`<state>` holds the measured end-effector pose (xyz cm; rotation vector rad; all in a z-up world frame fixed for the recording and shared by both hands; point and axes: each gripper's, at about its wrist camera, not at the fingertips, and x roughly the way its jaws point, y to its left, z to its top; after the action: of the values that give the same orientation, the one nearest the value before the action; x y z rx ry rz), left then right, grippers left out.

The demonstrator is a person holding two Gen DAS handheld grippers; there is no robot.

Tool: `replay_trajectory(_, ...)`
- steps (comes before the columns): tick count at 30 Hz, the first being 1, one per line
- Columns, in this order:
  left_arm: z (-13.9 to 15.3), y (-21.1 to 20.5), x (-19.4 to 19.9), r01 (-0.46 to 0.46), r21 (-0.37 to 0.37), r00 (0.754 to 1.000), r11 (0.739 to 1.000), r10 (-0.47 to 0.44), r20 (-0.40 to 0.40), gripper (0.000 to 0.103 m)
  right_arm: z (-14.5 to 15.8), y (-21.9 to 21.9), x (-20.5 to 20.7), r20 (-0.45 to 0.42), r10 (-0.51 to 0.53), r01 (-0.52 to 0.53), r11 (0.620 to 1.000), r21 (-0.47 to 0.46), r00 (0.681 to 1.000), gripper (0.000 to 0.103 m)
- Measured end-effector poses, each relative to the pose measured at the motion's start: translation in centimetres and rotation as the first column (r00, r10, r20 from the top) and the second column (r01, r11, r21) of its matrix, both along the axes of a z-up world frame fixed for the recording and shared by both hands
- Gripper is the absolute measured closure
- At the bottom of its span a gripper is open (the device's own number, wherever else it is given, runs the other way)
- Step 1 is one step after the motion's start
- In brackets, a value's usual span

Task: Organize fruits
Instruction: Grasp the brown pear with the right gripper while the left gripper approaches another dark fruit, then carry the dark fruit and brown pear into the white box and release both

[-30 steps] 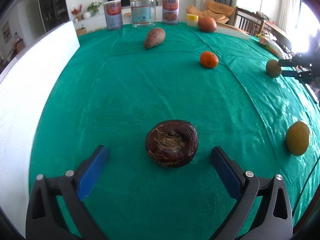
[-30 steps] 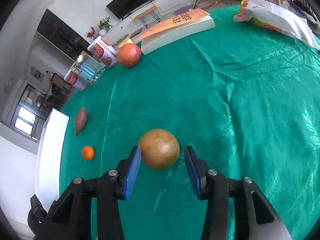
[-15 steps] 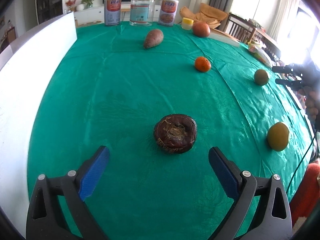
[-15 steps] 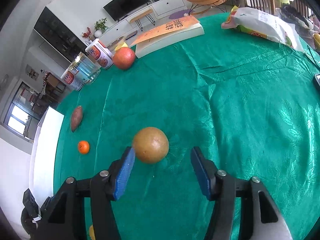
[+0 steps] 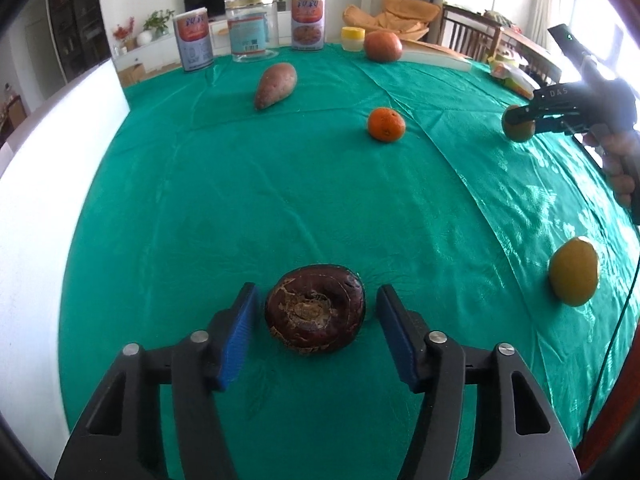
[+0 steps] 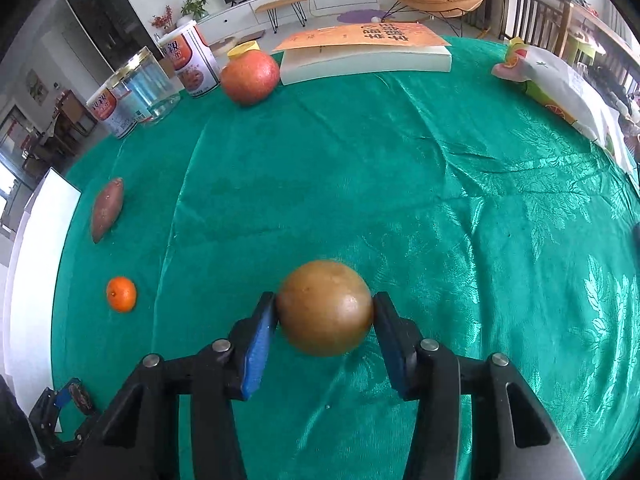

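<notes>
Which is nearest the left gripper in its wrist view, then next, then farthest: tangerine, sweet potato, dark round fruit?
1. Dark round fruit: between the left gripper pads, which have just been closing.
2. Tangerine: mid-table, to the right.
3. Sweet potato: farther back, left of centre, before the cans.

A dark maroon, flattened fruit (image 5: pixel 315 315) with a cracked, crusty top lies on the green-clothed counter (image 5: pixel 280 184). A round brownish-green fruit (image 6: pixel 325 307) sits farther right. A small orange (image 5: pixel 386 124), a reddish sweet potato (image 5: pixel 276 85), a yellow lemon-like fruit (image 5: pixel 573 271) and a red pomegranate-like fruit (image 6: pixel 250 77) lie well apart.
</notes>
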<state>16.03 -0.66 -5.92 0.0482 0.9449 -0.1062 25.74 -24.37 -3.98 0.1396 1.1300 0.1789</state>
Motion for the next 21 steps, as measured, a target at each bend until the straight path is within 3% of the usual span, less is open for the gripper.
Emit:
replay_trajectory(6,1.8,1.5,-0.7,-0.066,-0.115,0.998,0.991,0.067,0.010,0.057,2.8,-0.8,-2.4,0.006,0.020,-0.021,0.994,0.103,1.000,0.054)
replay_trajectory(9,5.1,3.0,-2.3,-0.083,-0.201,0.995,0.976,0.091,0.031,0.057,5.1,0.5,-3.9,0.026,0.069,-0.072,0.988,0.138,0.997,0.054)
replay_trajectory(12,9.9,5.9,-4.8,-0.101,-0.270,0.989,0.958,0.126,0.080,0.057,8.1,4.8,-5.7,0.069,0.171,-0.181,0.967,0.181,0.983,0.054)
replay_trajectory(15,13.8,10.9,-7.1,-0.161,-0.311,0.974,0.937,0.201,0.101,0.057,11.0,11.2,-7.7,0.109,0.292,-0.310,0.917,0.252,0.950,0.054)
replay_trajectory(17,15.3,15.2,-8.2,-0.232,-0.319,0.957,0.919,0.275,0.096,0.057,12.4,16.6,-9.2,0.134,0.386,-0.409,0.866,0.287,0.913,0.054)
replay_trajectory(21,15.0,24.3,-9.1,-0.422,-0.247,0.893,0.872,0.447,0.055,0.057,13.2,28.5,-12.5,0.148,0.566,-0.579,0.743,0.335,0.811,0.054)
